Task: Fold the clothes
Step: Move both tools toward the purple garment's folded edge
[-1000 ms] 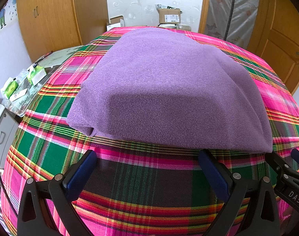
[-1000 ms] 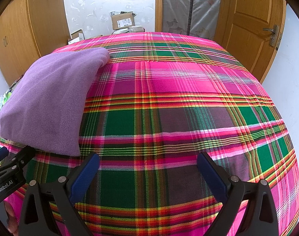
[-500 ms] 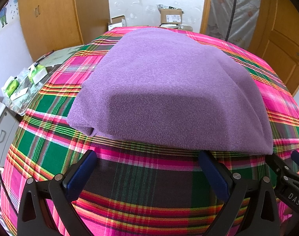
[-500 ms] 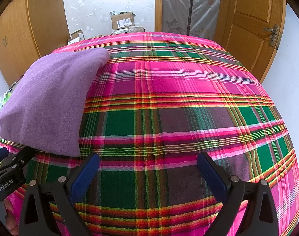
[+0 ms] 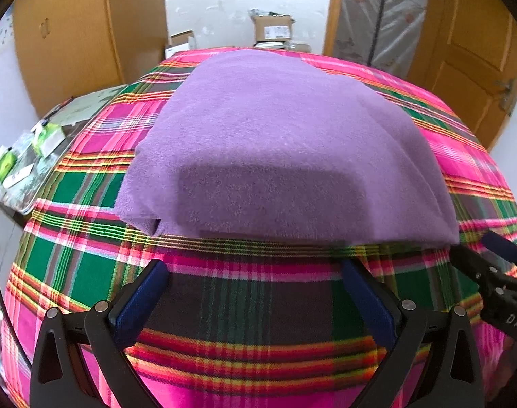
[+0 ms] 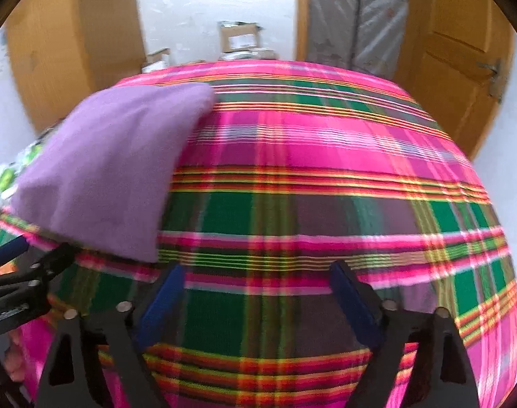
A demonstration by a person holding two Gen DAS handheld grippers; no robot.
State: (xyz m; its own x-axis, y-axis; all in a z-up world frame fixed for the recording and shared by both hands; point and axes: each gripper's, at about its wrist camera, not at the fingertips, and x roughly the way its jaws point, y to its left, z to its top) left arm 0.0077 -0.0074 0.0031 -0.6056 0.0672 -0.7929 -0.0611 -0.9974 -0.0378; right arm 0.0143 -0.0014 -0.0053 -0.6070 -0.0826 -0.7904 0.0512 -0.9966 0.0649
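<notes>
1. Wooden doors (image 6: 455, 78) and cupboards (image 5: 71, 44) ring the room, with cardboard boxes (image 5: 273, 29) against the pale far wall; I cannot tell whether the surface under the bright pink, green and yellow plaid cloth (image 5: 244, 292) is a bed or a worktop.
2. From my left wrist camera, the folded purple fleece garment (image 5: 285, 156) lies flat on the plaid cloth, straight ahead of me, its near edge just beyond the fingertips.
3. My left gripper (image 5: 255, 284) is spread wide, blue-padded fingers (image 5: 144, 301) apart over bare plaid, holding nothing and not touching the garment.
4. From my right wrist camera, the same purple garment (image 6: 112, 173) sits to the far left, its near right corner just beyond my left-hand finger.
5. My right gripper (image 6: 256, 287) is also wide and holds nothing, over bare plaid to the right of the garment; this view is blurred.
6. Each camera catches the other gripper at its edge: the right gripper (image 5: 496, 282) near the garment's near right corner, the left gripper (image 6: 23, 278) at the near left.
7. A cluttered side table with green packets (image 5: 27, 156) stands off the left edge.
</notes>
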